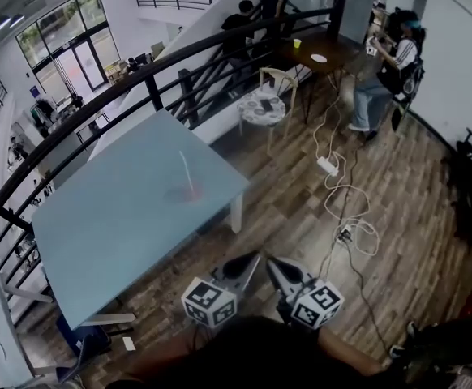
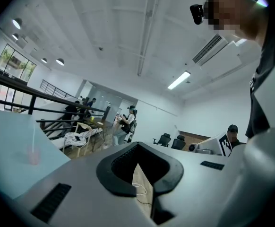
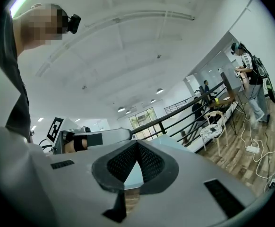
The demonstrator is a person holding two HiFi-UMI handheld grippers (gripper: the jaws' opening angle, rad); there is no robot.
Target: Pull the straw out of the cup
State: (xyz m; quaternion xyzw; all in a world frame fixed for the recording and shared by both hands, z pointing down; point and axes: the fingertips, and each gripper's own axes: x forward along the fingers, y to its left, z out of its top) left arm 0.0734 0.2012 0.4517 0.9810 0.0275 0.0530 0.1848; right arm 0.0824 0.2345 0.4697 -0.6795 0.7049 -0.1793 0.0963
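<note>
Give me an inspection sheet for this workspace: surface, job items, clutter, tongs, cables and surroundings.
Surface: light blue table, bare apart from the job's things.
Job's things: see-through cup upright near the table's middle; white straw stands in it, leaning.
Clutter: nothing seen on the table.
Grippers: left tongs and right tongs both shut and empty, held over the wooden floor, off the table's near edge.
Cables: white power strip with a white cable looped across the floor.
Surroundings: black railing behind the table, white chair, seated person.
</note>
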